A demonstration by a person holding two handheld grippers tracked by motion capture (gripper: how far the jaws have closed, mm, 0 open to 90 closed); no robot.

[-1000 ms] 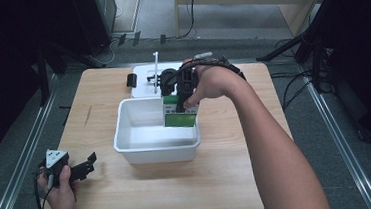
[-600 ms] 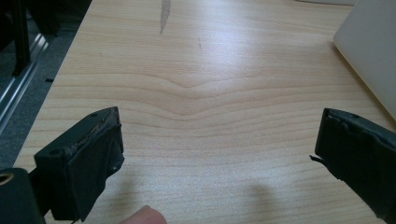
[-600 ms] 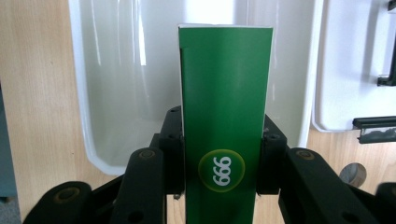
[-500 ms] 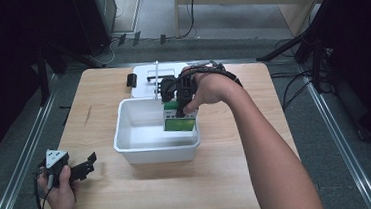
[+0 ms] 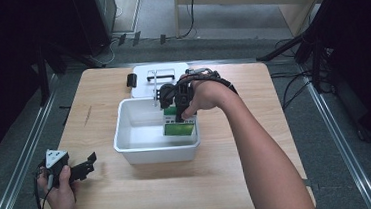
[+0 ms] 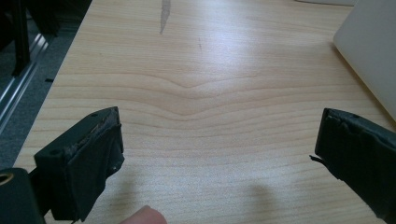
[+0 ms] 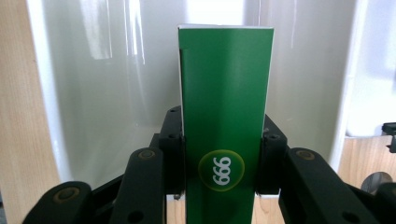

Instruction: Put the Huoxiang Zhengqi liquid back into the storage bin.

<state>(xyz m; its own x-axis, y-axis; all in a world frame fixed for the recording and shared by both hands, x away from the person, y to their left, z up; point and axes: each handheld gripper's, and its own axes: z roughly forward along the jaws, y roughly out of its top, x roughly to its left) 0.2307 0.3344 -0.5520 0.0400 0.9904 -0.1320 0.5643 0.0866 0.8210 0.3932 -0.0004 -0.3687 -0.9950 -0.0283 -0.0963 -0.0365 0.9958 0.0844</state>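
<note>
Nearest, at the pale wooden desk's (image 5: 145, 188) front left corner, the left gripper (image 6: 219, 154) rests low with its jaws wide apart and nothing between them. Farther in, the right gripper (image 7: 219, 163) is clamped on a tall green cardboard box (image 7: 226, 93) marked "666", held inside the white rectangular plastic tub (image 5: 125, 134) at its right end. The hand hides the box's top in the high view. Beyond lies a white lid (image 5: 141, 73), partly covered.
</note>
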